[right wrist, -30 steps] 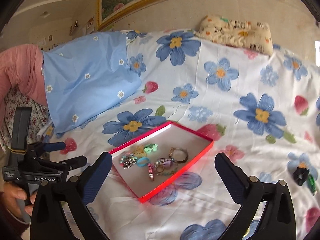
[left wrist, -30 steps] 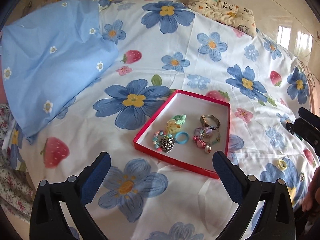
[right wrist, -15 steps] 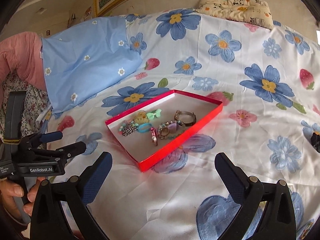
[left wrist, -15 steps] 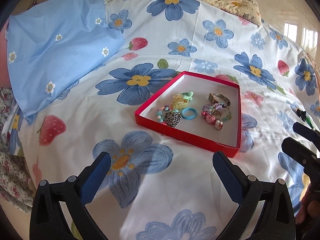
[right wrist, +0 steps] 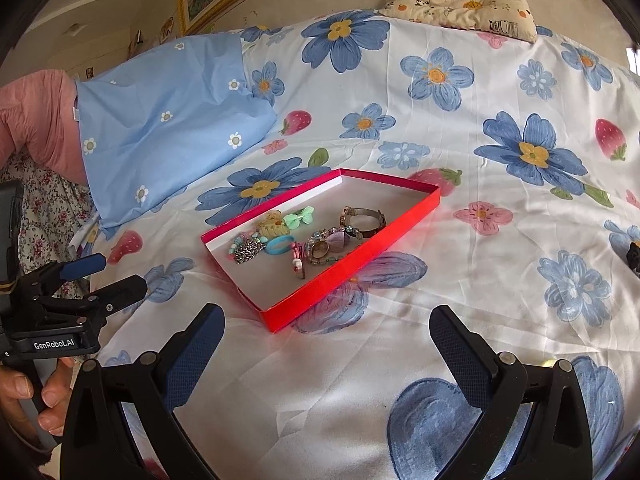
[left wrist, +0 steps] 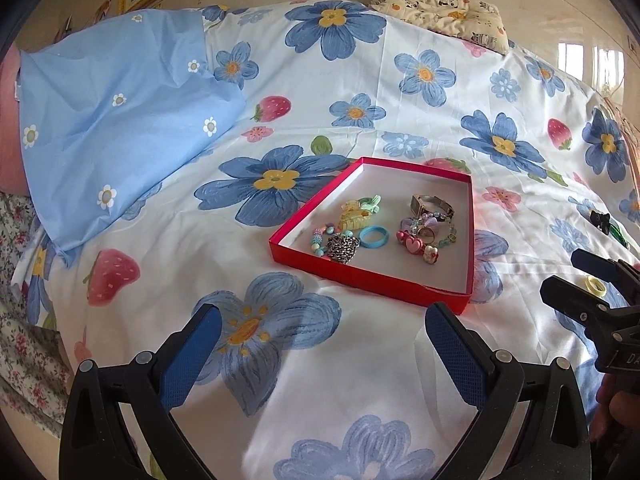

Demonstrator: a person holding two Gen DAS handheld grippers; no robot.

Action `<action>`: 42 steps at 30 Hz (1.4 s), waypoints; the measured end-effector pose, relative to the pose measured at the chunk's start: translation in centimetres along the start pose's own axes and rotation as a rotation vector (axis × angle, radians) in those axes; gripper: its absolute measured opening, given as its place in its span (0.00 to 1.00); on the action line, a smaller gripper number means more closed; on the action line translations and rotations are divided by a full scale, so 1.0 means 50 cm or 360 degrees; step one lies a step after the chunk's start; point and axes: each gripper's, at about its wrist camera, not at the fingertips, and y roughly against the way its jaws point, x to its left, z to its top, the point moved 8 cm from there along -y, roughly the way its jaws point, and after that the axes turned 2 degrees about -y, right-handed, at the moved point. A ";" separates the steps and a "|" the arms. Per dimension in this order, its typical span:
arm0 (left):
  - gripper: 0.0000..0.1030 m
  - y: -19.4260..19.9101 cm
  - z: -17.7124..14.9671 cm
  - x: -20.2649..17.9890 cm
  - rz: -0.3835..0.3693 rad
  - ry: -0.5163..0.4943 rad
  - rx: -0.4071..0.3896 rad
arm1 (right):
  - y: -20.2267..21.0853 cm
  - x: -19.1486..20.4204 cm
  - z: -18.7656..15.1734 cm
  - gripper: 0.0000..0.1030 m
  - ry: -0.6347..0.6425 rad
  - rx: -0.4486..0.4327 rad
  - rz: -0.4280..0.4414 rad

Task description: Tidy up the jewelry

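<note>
red tray (left wrist: 362, 280) mid-frame on floral sheet (left wrist: 360, 380), jewelry (left wrist: 426, 224) piled inside. left gripper (left wrist: 323, 340) and right gripper (right wrist: 326, 332) both spread wide, empty; small yellowish ring (left wrist: 595, 285) at right edge, possibly.

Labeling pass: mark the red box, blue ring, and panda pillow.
red box (left wrist: 362, 278), left wrist view, near wall.
blue ring (left wrist: 373, 237), left wrist view, band's near edge.
panda pillow (right wrist: 460, 6), right wrist view, top middle.
</note>
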 end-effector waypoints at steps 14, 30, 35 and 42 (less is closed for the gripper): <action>0.99 0.008 0.006 -0.001 -0.0019 -0.0013 -0.0009 | 0.015 0.002 0.014 1.00 0.0002 -0.0040 0.0004; 0.99 0.011 0.007 -0.004 -0.0022 -0.0016 -0.0011 | 0.015 0.007 0.015 1.00 0.0010 -0.0042 0.0008; 0.99 0.012 0.008 -0.006 -0.0022 -0.0030 -0.0015 | 0.018 0.011 0.014 1.00 0.0014 -0.0044 0.0011; 0.99 0.013 0.007 -0.005 -0.0017 -0.0030 -0.0016 | 0.019 0.012 0.015 1.00 0.0015 -0.0044 0.0014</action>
